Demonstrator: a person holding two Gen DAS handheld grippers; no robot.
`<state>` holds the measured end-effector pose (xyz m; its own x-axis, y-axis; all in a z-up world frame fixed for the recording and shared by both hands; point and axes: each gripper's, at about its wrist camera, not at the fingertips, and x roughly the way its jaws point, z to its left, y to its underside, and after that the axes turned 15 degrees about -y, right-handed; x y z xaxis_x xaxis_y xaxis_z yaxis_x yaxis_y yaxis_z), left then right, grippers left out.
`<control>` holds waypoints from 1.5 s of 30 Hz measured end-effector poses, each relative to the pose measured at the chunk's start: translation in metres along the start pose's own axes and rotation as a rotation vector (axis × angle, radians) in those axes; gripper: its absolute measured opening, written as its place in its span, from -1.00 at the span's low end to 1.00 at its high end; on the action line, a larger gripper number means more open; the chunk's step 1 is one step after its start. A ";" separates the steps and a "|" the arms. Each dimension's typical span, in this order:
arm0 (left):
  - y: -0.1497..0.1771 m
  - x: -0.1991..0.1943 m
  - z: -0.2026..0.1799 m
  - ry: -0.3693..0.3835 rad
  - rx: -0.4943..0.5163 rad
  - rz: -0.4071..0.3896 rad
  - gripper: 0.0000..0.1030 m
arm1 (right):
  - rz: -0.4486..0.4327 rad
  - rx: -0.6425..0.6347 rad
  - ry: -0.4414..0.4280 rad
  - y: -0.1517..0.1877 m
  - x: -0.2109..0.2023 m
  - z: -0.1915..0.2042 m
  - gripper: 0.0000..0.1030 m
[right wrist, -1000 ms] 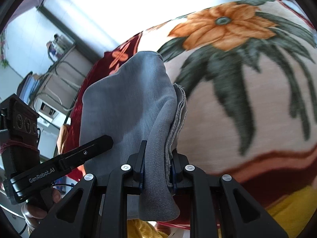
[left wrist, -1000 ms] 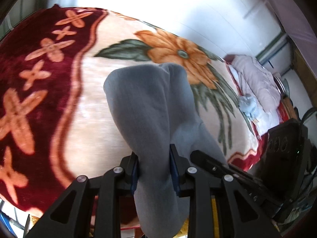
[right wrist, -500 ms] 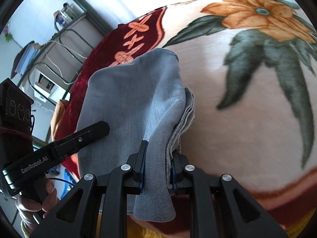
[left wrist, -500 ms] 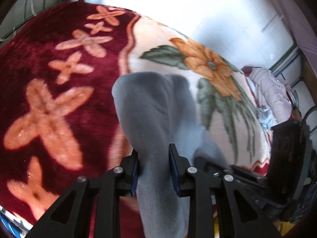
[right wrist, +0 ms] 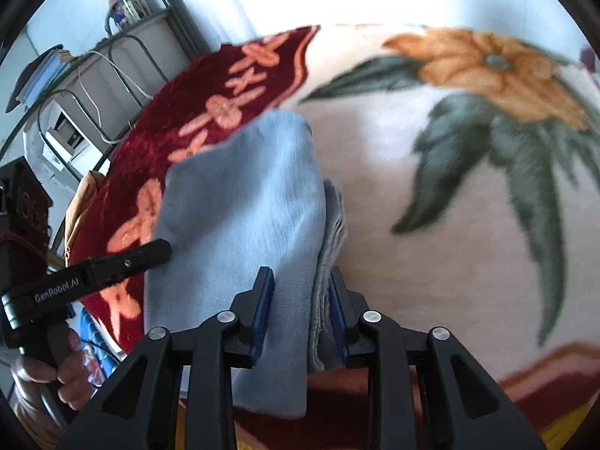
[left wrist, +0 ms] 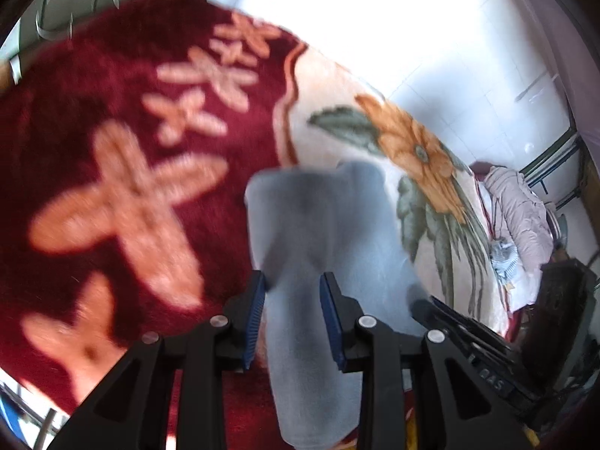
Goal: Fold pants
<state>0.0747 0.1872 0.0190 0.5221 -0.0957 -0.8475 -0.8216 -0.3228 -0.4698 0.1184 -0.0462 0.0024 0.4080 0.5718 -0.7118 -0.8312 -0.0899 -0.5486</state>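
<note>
The folded grey-blue pants (left wrist: 318,232) hang between both grippers above a floral blanket (left wrist: 112,195). My left gripper (left wrist: 292,311) is shut on one edge of the pants. My right gripper (right wrist: 300,307) is shut on the other edge, where several layers of the pants (right wrist: 247,202) are stacked. The left gripper also shows in the right wrist view (right wrist: 112,262), touching the cloth's left side. The right gripper shows in the left wrist view (left wrist: 450,315), at the right of the cloth.
The blanket is dark red with orange crosses on one side and cream with an orange flower (right wrist: 487,63) on the other. A heap of pale pink bedding (left wrist: 517,206) lies at the bed's far end. Metal shelves (right wrist: 93,86) stand beside the bed.
Both grippers have carried the held pants sideways towards the dark red part of the blanket. Both grips are unchanged.
</note>
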 end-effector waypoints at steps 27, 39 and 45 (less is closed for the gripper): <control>0.002 0.015 -0.015 -0.167 -0.004 0.028 -0.26 | 0.106 -0.056 0.027 0.028 -0.006 -0.012 -0.26; 0.066 -0.032 -0.039 -0.291 0.033 0.036 0.31 | 0.078 -0.046 0.054 0.050 -0.039 0.003 -0.21; 0.095 -0.022 -0.044 -0.307 0.045 0.093 0.32 | 0.119 -0.046 0.072 0.072 -0.037 0.000 -0.19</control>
<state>-0.0053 0.1176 0.0038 0.3564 0.1684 -0.9190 -0.8756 -0.2831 -0.3914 0.0441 -0.0737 -0.0108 0.3351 0.4954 -0.8014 -0.8577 -0.1916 -0.4771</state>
